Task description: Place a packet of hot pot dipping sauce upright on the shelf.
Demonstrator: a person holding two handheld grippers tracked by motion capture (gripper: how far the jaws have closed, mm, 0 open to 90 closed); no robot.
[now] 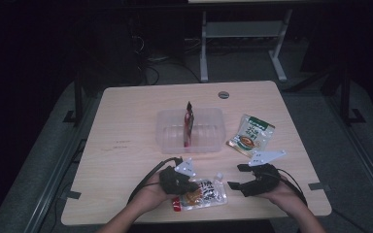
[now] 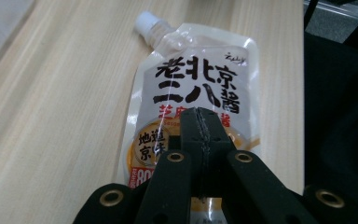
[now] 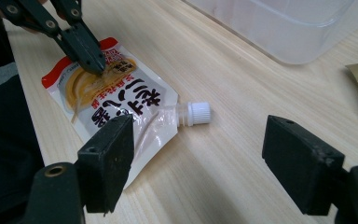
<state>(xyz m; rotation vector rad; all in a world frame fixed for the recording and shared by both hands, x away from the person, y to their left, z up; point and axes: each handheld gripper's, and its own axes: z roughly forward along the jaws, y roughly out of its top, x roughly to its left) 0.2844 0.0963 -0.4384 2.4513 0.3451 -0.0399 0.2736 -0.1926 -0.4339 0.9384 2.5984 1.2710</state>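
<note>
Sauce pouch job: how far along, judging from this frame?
Looks done: one red packet stands in the clear bin. In hand: left gripper, jaws together, presses on the spouted sauce pouch lying flat on the table; right gripper hangs open near its cap. Probably left: the pouch and the green packet.

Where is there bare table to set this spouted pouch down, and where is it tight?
Most open: the table's left part, between its left edge and the clear tub. The far strip behind the tub is also bare. Crowded: the near edge, with the spouted pouch, left gripper and right gripper, and beside the green packet.
</note>
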